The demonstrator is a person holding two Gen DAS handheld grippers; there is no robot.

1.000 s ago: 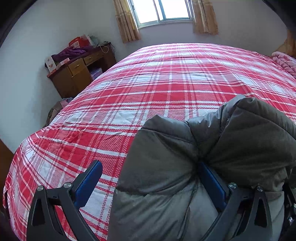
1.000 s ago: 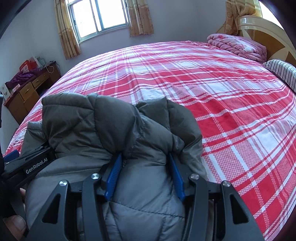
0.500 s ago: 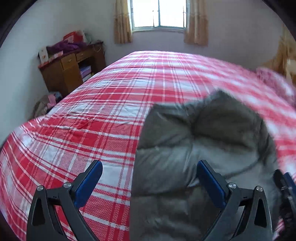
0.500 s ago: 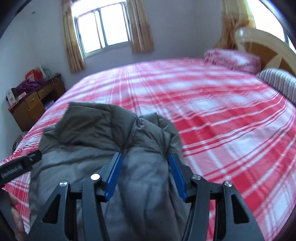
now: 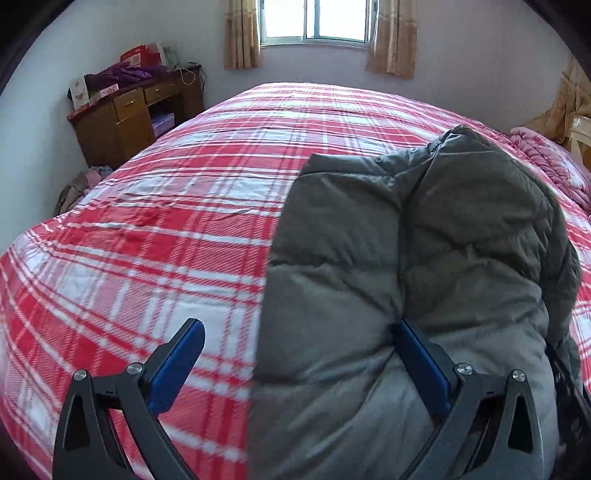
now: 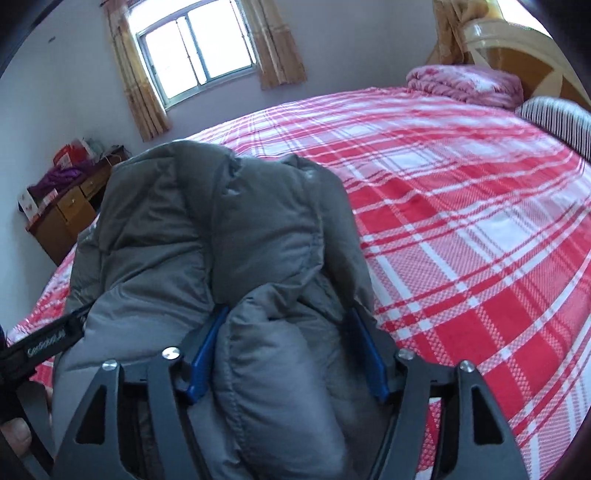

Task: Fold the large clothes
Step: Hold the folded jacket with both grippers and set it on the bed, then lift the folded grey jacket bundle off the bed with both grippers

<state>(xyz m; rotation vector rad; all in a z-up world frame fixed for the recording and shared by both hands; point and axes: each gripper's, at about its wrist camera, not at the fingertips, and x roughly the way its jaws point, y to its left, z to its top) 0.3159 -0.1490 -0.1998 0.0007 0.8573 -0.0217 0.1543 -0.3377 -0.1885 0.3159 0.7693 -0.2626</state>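
Note:
A grey puffer jacket [image 5: 424, 258] is bunched up over the red and white plaid bed [image 5: 184, 229]. In the left wrist view my left gripper [image 5: 299, 362] stands wide open; its right finger [image 5: 421, 362] presses into the jacket's padding while its left finger [image 5: 177, 362] hangs over bare bedcover. In the right wrist view my right gripper [image 6: 288, 350] is shut on a thick fold of the jacket [image 6: 229, 229], which bulges between both blue pads. The left gripper's body [image 6: 40, 343] shows at the left edge of that view.
A wooden desk [image 5: 125, 114] with boxes and purple cloth stands by the left wall. A window with curtains [image 5: 314, 22] is behind the bed. A pink blanket [image 6: 465, 85], a striped pillow [image 6: 557, 118] and the headboard [image 6: 517, 48] lie at the right.
Both grippers have lifted and swung the jacket, so it now stands higher and closer in both views. The right gripper kept its hold; the left stayed wide open.

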